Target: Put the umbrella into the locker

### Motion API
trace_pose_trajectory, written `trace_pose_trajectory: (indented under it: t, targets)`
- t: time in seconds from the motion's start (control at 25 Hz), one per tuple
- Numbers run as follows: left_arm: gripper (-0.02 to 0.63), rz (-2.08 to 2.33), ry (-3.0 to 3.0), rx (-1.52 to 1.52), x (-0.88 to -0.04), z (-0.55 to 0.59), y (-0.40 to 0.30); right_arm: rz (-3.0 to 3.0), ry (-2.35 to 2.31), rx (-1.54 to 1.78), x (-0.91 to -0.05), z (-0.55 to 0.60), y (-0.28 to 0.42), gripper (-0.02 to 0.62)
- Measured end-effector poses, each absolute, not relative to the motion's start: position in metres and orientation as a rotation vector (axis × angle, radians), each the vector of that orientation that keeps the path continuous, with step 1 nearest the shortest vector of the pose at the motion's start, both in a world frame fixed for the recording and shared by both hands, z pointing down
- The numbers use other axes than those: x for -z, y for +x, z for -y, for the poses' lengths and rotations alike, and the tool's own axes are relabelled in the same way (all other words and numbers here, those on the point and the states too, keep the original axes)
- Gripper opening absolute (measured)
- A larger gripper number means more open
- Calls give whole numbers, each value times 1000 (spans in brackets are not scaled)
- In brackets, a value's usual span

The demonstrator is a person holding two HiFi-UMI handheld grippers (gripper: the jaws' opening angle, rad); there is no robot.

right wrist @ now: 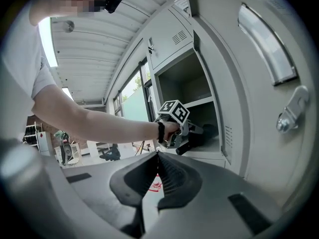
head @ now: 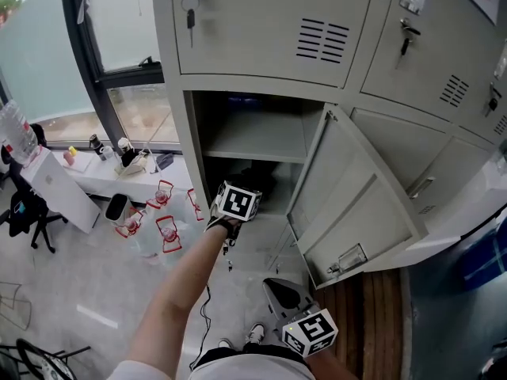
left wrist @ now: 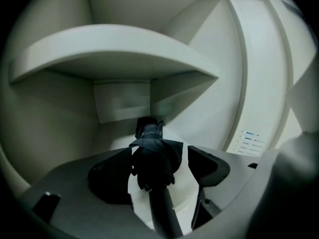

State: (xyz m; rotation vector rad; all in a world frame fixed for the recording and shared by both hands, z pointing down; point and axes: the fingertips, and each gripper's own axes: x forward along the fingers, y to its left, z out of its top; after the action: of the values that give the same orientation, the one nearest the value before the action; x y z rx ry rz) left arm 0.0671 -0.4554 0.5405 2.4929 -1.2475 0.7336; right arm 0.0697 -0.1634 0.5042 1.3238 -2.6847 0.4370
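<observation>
1. Head view: the left gripper [head: 238, 203] is at the centre of the frame, at the mouth of the open locker [head: 188, 133]. It is held out on a bare arm [head: 178, 291] that comes up from the bottom edge.
2. The locker's door [head: 360, 204] stands swung out toward the right of the frame. Inside, a shelf [head: 253, 137] splits the compartment into an upper and a lower part.
3. The umbrella [head: 260, 182] shows as a dark shape in the lower part, under the shelf and just behind the left gripper's marker cube.
4. In the left gripper view, the umbrella [left wrist: 152, 156] is folded and black and lies on the compartment floor. Its wrapped canopy points to the back wall and its handle runs toward the bottom of the frame.
5. The left gripper [left wrist: 158, 171] has its jaws spread wide, one on each side of the umbrella. The pads do not press on it, and pale floor shows between the handle and each jaw.
6. In the head view, the right gripper [head: 295, 305] sits low and right of centre, well apart from the locker opening.
7. In the right gripper view, the right gripper [right wrist: 157, 176] has its jaws pressed together with nothing between them. Beyond them, at mid-frame, the umbrella's handle [right wrist: 192, 142] sticks out at the compartment's edge.
8. Keys [head: 190, 16] hang from the lock of the closed door above, in the upper part of the head view.
</observation>
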Motion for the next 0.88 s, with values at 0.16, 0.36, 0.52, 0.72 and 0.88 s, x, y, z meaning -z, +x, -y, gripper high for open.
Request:
trace_pose_trajectory:
  t: [0.16,0.36,0.52,0.72,0.88]
  targets:
    - [350,1281,2516,-709,-531,444,62,2673,1359,-430,-502,152,71,17]
    - [348,1329,2511,-602,-518,423,49,2665,1395,-413,-494,136,71,17]
    - [303,1367,2531,-618,-515,409,36,2661,1406,-402,-490,127,69,17]
    - [152,1399,2534,-595,-510,396,17,2668,1395,-390,-487,117,60,17]
    - [51,1462,2524,-554,-500,379,4,2659,1396,-385,-485,110,55,17]
